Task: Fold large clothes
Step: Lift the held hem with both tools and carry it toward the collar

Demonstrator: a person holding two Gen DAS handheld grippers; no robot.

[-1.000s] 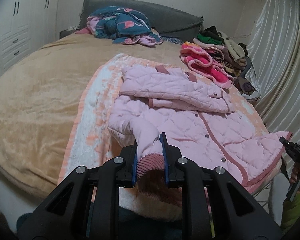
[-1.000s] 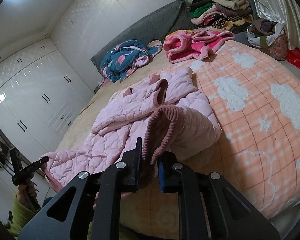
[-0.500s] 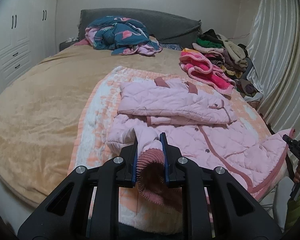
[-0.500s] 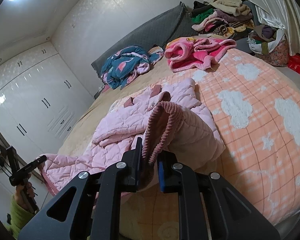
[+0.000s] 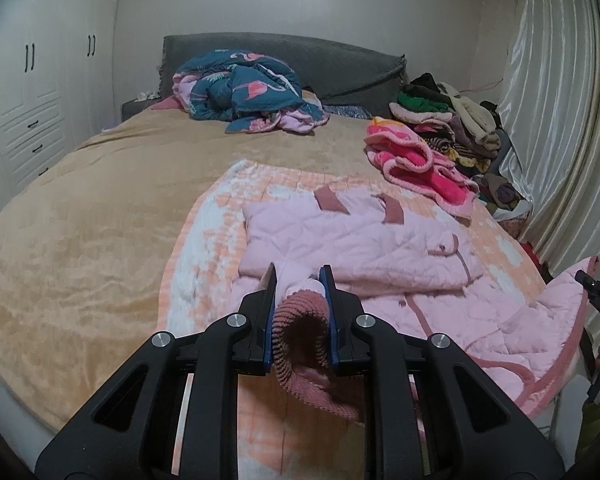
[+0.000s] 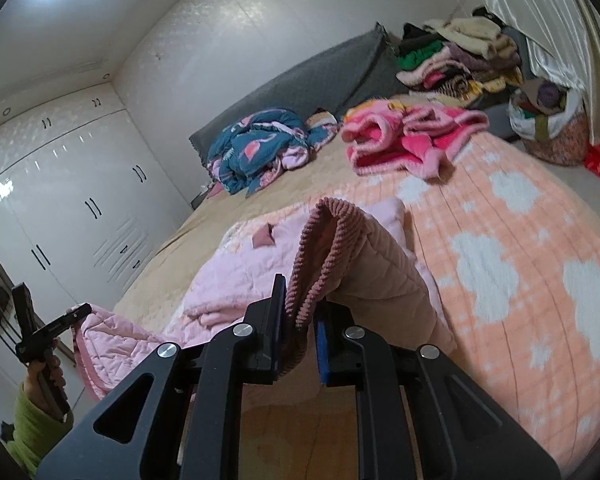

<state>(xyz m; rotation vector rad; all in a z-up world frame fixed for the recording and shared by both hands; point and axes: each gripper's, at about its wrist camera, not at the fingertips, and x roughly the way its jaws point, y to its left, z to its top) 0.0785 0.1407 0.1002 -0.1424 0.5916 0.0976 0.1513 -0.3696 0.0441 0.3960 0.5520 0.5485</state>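
Observation:
A pale pink quilted jacket [image 5: 380, 248] lies spread on an orange-and-white blanket [image 5: 204, 248] on the bed. My left gripper [image 5: 300, 280] is shut on one ribbed dusty-pink sleeve cuff [image 5: 300, 320], lifted above the jacket's near edge. My right gripper [image 6: 300, 312] is shut on the other ribbed cuff [image 6: 324, 240], with its sleeve [image 6: 384, 276] raised above the blanket [image 6: 520, 264]. The jacket body [image 6: 228, 280] lies beyond and to the left. Each gripper shows at the edge of the other's view, the right one [image 5: 596, 288] and the left one [image 6: 60, 324].
A teal flamingo-print quilt [image 5: 244, 92] lies by the grey headboard [image 5: 340, 60]. A bright pink fleece garment [image 5: 416, 164] and a pile of clothes [image 5: 452, 120] sit at the bed's right side. Curtains [image 5: 560, 120] hang at right, white wardrobes [image 6: 60, 208] at left. A filled basket [image 6: 548, 120] stands on the floor.
Both grippers have risen and moved forward over the bed with their cuffs, drawing the sleeves up and in toward the jacket body. The grips have not changed.

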